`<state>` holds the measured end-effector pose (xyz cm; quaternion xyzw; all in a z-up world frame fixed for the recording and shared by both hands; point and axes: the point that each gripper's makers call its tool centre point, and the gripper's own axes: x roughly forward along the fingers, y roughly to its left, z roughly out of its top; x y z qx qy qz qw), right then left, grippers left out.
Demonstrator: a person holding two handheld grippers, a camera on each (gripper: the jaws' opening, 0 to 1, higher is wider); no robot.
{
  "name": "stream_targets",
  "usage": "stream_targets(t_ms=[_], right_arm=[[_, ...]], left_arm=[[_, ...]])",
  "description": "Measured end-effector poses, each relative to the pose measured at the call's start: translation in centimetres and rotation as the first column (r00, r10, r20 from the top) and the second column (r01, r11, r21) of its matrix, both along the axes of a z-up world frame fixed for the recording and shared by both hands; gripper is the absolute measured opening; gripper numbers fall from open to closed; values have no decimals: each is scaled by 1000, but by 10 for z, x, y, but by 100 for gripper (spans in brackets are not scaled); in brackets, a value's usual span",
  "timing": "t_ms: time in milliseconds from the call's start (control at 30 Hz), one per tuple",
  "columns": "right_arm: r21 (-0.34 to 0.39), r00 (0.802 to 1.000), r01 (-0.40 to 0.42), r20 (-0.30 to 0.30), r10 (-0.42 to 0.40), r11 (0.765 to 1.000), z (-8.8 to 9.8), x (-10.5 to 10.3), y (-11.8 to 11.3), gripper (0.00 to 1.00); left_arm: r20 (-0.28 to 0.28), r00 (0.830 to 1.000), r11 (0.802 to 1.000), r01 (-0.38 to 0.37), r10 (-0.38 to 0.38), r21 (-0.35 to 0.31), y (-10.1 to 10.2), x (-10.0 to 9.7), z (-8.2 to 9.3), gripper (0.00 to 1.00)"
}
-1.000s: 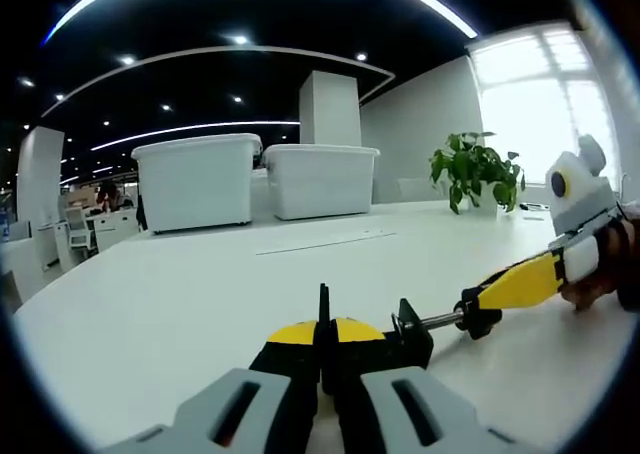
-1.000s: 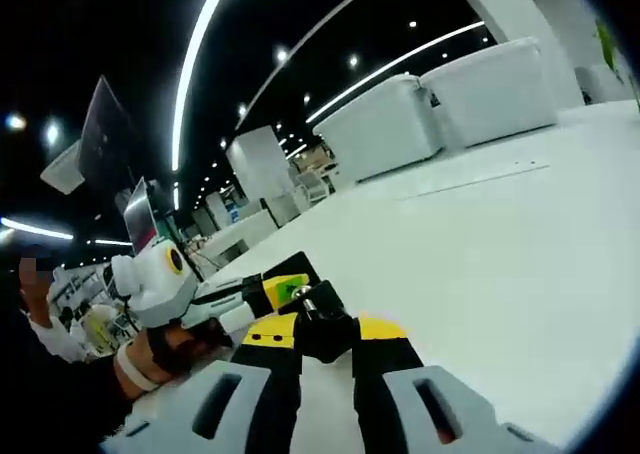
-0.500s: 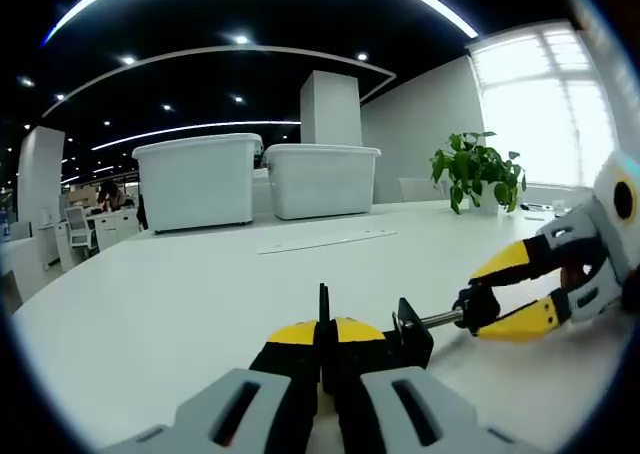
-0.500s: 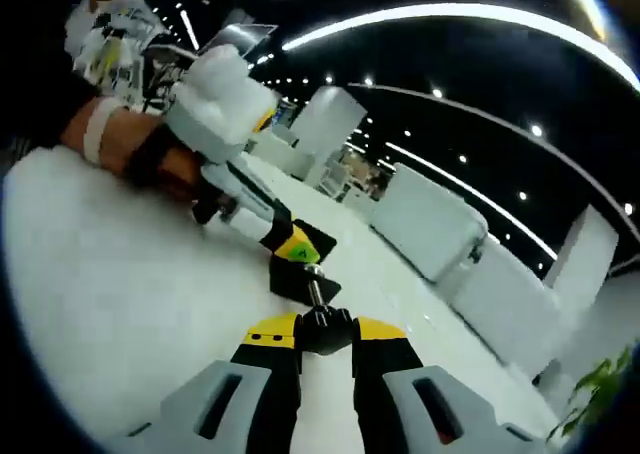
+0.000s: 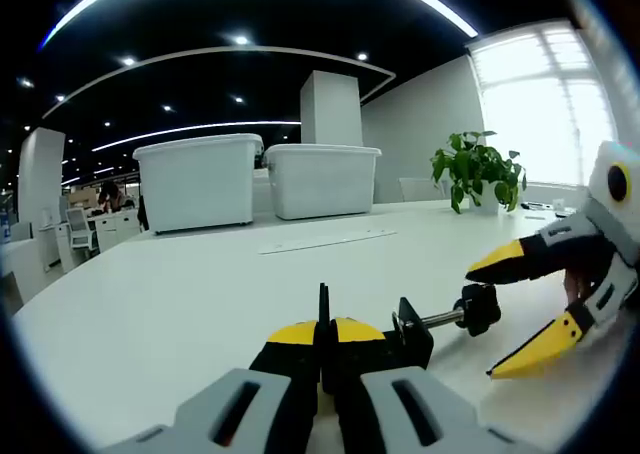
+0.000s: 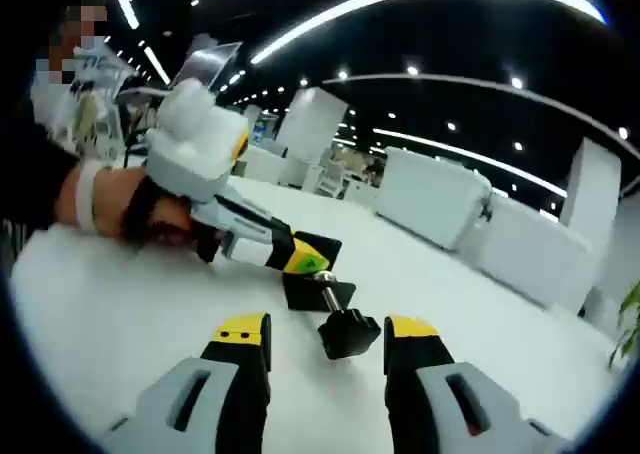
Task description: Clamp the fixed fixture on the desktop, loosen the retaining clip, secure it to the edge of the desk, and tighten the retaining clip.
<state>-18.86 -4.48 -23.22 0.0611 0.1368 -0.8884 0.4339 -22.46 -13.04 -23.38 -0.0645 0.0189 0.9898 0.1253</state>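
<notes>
Clamp (image 5: 400, 334): black metal | left gripper (image 5: 322, 349) pinching it | right gripper (image 6: 327, 336) fingers apart

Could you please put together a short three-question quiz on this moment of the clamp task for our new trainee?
1. True or false: the right claw is shut on the screw knob.
2. Which claw holds the clamp? A) left B) right
3. Fill in: behind the clamp stand two white ___ on the desk.

Key: 1 false, it is open around the knob; 2 A, the left claw; 3 bins.
</notes>
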Motion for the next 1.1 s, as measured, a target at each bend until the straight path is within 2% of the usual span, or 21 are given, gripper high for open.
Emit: stream_targets(t_ms=[33,100,133,167,200,267,367,400,500,567,667,733,800,867,933,1000,1100], right_arm=[[-52,996,16,87,-11,999,-3,-2,1,45],[-146,978,61,205,-30,987,-4,-9,5,44],[-160,966,81,256,-38,984,-7,-9,7,42],[-183,957,113,283,-58,977,-7,-14,11,38],[-197,948,130,313,-64,972,-7,-14,12,29],[-227,920,163,388,-65,960,-11,-17,13,25],[-261,903,164,428,-39,951,-12,-15,12,25],[-270,892,172,451,-33,947,-13,-13,12,24],[-279,890,175,456,-30,944,-13,-15,13,24],[-275,899,165,437,-30,947,-12,-13,13,23],[-199,949,109,312,-42,974,-9,-12,12,23],[-120,981,61,189,-37,991,-7,-10,10,23],[-24,999,26,43,-25,999,-5,-10,8,23],[81,995,8,-98,0,997,-3,-8,6,23],[167,978,3,-206,32,986,-2,-7,4,23],[193,969,0,-241,47,981,-3,-5,4,23],[261,941,3,-328,86,965,-1,-6,3,23]], left_arm=[[0,1000,1000,0,0,0,0,-1,0,4],[0,1000,1000,1,-1,0,0,-1,0,4],[0,1000,1000,1,-1,0,0,-2,0,4],[0,1000,1000,1,-1,0,0,-2,0,4],[0,1000,1000,1,-1,0,0,-2,1,4],[0,1000,1000,2,-2,-1,0,-3,1,4],[1,1000,1000,3,-3,1,0,-3,1,4],[1,1000,1000,3,-3,1,0,-3,1,4],[1,1000,1000,3,-3,1,1,-3,1,4],[1,1000,1000,2,-2,0,1,-3,1,4],[1,1000,1000,3,-3,0,1,-3,1,4],[0,1000,1000,3,-3,-2,1,-2,1,4],[0,1000,1000,4,-4,-1,1,-2,1,4],[0,1000,1000,4,-4,-1,2,-2,1,4],[0,1000,1000,4,-4,-1,1,-2,1,4],[0,1000,1000,3,-3,-2,1,-2,1,4],[1,1000,1000,4,-4,-1,1,-2,1,4]])
